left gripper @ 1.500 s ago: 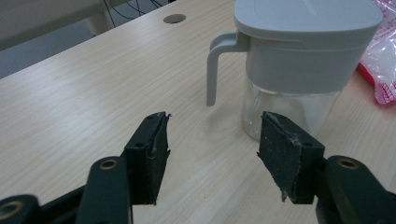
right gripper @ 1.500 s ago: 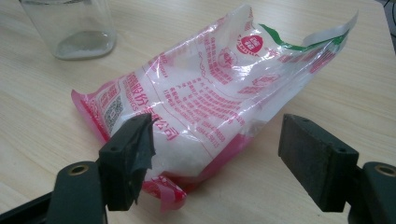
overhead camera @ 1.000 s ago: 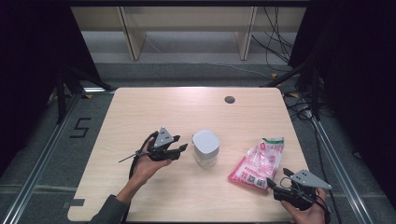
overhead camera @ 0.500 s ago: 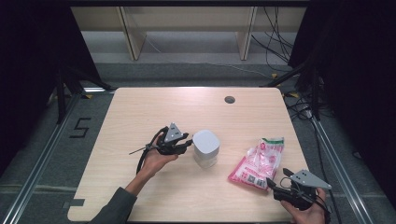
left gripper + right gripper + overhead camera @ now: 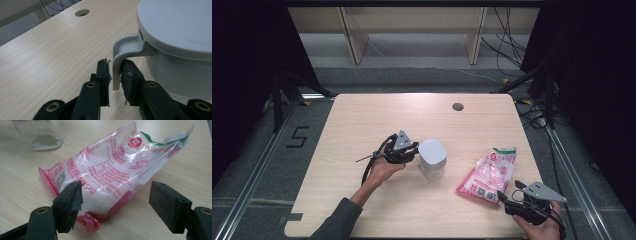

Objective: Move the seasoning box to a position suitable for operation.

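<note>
My left claw [image 5: 115, 75] sits at the grey handle tab [image 5: 117, 65] of the white lidded container [image 5: 432, 159] mid-worktop; its jaws have just been closing, narrow now, the tab between them. The right-hand pad seems to touch the tab, a thin gap shows on the other side, so I can't call it a firm grip. The container is cut off at the right and bottom of the left gripper view, its base hidden behind my jaws. My right claw [image 5: 117, 202] is wide, straddling the near end of the pink-and-clear bag [image 5: 112, 170] with one pad against its corner, not clamped. The bag's print is too small to read. The clear jar [image 5: 40, 132] is cropped at top. The worktop [image 5: 362, 115] has a round hole [image 5: 457, 106] at the far side.
</note>
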